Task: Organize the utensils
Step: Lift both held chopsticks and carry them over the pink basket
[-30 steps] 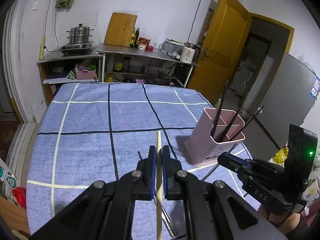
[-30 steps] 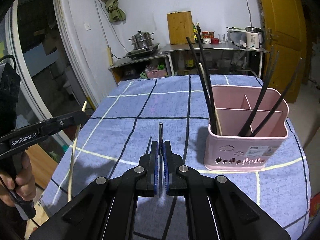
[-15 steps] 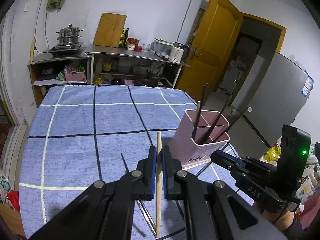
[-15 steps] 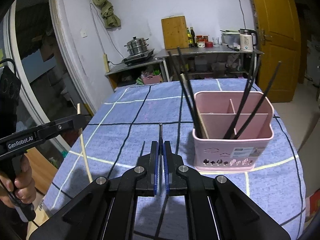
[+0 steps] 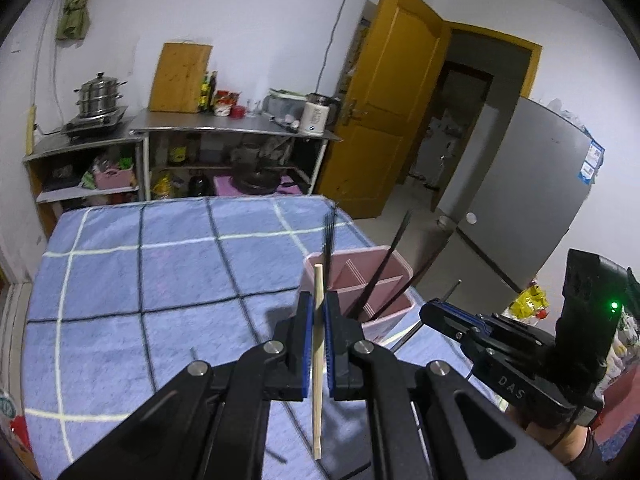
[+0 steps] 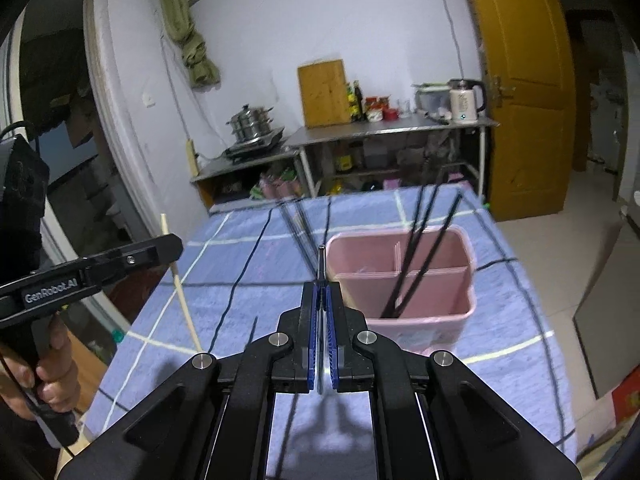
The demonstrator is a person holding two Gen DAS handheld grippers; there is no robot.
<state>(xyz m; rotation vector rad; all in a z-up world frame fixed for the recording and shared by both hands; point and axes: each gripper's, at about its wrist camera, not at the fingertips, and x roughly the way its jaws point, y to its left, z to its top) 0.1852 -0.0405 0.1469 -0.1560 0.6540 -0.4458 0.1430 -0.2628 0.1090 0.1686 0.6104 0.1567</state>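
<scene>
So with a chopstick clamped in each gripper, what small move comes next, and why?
Probably carry the pale wooden chopstick in the left gripper over the pink divided plastic holder and lower it in: the holder's compartments are open-topped, close ahead, with black chopsticks already inside.

cutting board (image 5: pixel 181 77) leaning on wall | steamer pot (image 5: pixel 98 94) on stove | kettle (image 6: pixel 464 100) | yellow door (image 5: pixel 386 118)
</scene>
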